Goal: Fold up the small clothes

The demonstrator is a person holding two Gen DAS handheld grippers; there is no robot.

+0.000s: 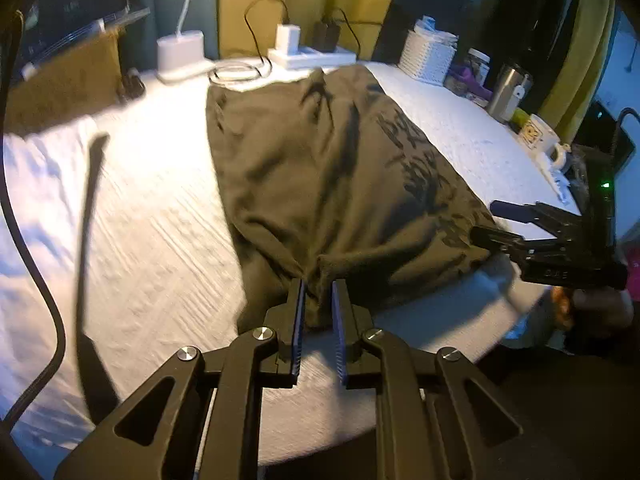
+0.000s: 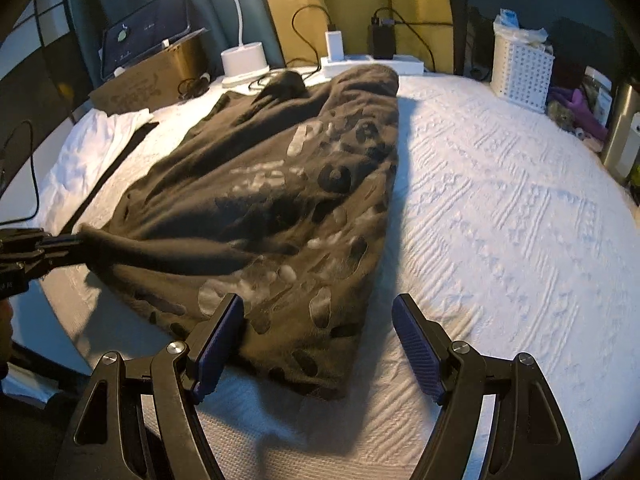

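A dark olive-brown printed garment [image 1: 328,184] lies lengthwise on the white textured table cover [image 1: 160,216]. My left gripper [image 1: 319,288] is shut on the garment's near edge, which bunches between its blue pads. It also shows at the left of the right wrist view [image 2: 70,240], holding a pulled-out corner. My right gripper [image 2: 318,304] is open over the garment's [image 2: 280,208] near right corner, with cloth between its jaws. It shows at the right of the left wrist view [image 1: 486,222], jaws apart at the garment's edge.
At the back stand a white lamp base [image 2: 244,58], a power strip with chargers [image 2: 372,62], a cardboard box [image 2: 148,76] and a white perforated basket [image 2: 522,72]. A steel tumbler [image 1: 510,92] and mug [image 1: 542,134] stand at the right. White cloth [image 2: 96,140] lies left.
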